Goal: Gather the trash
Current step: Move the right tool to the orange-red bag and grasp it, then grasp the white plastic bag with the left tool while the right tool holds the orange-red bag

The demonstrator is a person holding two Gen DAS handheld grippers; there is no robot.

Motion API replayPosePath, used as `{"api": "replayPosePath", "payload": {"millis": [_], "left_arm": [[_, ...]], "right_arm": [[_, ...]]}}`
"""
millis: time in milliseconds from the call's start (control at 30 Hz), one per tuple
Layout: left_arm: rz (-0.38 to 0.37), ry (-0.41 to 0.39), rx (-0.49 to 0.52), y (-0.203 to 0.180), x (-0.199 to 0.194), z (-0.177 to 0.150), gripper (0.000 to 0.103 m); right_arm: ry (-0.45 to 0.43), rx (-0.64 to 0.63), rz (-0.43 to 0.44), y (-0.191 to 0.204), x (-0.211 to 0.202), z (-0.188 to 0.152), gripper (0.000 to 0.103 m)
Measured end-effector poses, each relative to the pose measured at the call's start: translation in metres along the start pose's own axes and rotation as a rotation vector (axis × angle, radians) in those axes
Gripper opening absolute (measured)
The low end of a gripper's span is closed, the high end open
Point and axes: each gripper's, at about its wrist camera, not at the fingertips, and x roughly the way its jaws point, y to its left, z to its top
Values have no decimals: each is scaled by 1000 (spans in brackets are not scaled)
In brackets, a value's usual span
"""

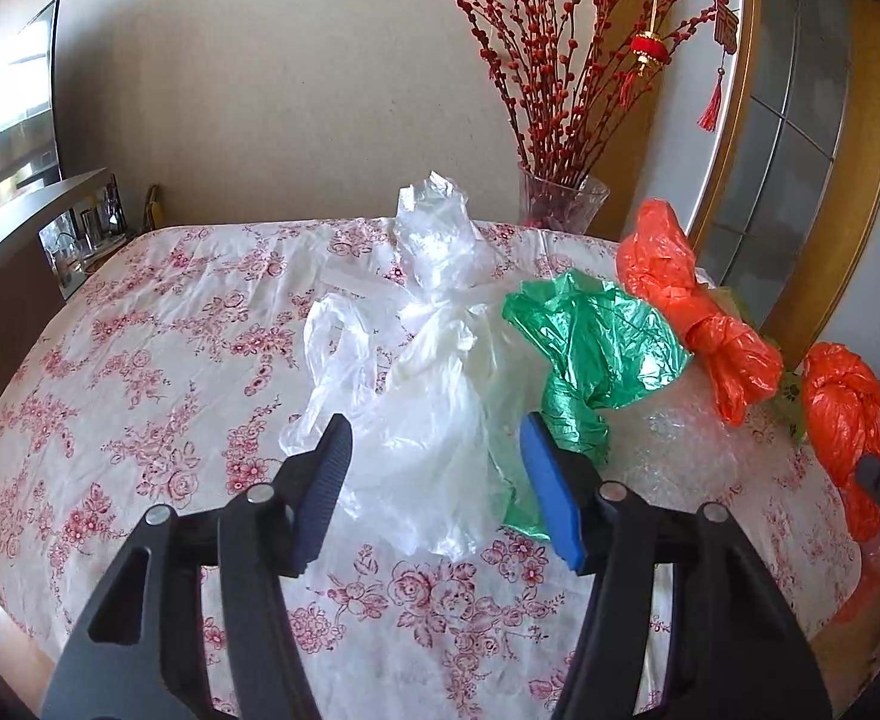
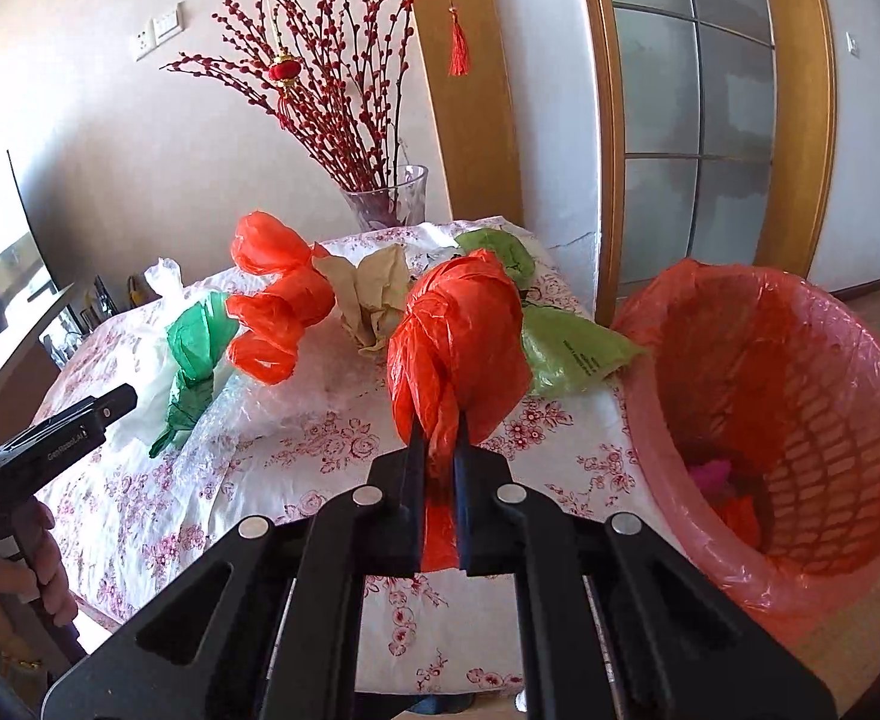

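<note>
My right fingers (image 2: 440,450) pinch an orange bag (image 2: 458,336) above the counter (image 2: 296,480), next to the bin (image 2: 788,420). Left fingers (image 1: 434,450) spread wide w/ a white bag (image 1: 434,396) between them.

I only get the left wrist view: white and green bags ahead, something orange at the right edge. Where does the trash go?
Observer: Into a pink bin with a red liner, standing beside the table.
Operator: Is it empty?
Observer: No, a few pink and orange scraps lie at its bottom.
Operator: And the orange thing at my edge?
Observer: That is an orange bag, pinched between the right tongs.
</note>
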Motion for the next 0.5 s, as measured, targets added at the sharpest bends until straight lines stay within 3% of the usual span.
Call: {"api": "replayPosePath", "payload": {"millis": [67, 100, 167, 233, 500], "left_arm": [[8, 8, 3, -2, 3, 0, 56], [12, 19, 8, -2, 7, 0, 50], [11, 55, 15, -3, 16, -1, 35], [-5, 93, 4, 1, 24, -5, 7], [-52, 17, -61, 26, -12, -4, 3]], "right_arm": [[-1, 1, 1, -1, -1, 0, 8], [-1, 1, 1, 0, -1, 0, 8], [-1, 3, 2, 0, -3, -1, 8], [-3, 5, 1, -1, -5, -1, 8], [-46, 18, 3, -10, -25, 2, 8]]}}
